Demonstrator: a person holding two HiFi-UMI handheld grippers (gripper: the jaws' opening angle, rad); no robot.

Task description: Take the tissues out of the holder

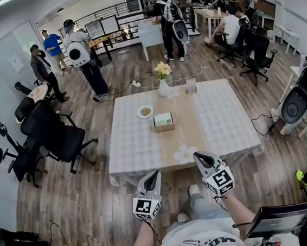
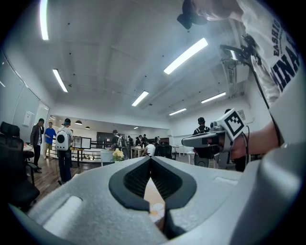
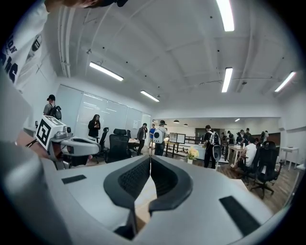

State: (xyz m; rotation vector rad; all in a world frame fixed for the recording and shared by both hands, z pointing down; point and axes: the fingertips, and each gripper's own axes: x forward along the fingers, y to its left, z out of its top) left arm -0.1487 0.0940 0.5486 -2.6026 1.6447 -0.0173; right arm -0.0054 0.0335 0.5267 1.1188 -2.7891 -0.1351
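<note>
Facing a square table (image 1: 230,149) with a checked cloth (image 1: 134,143) and tan runner (image 1: 185,138). Holding the left gripper (image 1: 155,173) and right gripper (image 1: 198,156) at the near edge, both clenched tight on nothing, probably parked before the reach. Need to lean in for the tissue holder (image 1: 163,122), sitting mid-table on the runner's left side, well apart from both, pale top up for an easy pull. Can ignore the vase (image 1: 164,87) by the far edge and the plate (image 1: 145,112) near the holder.
</note>
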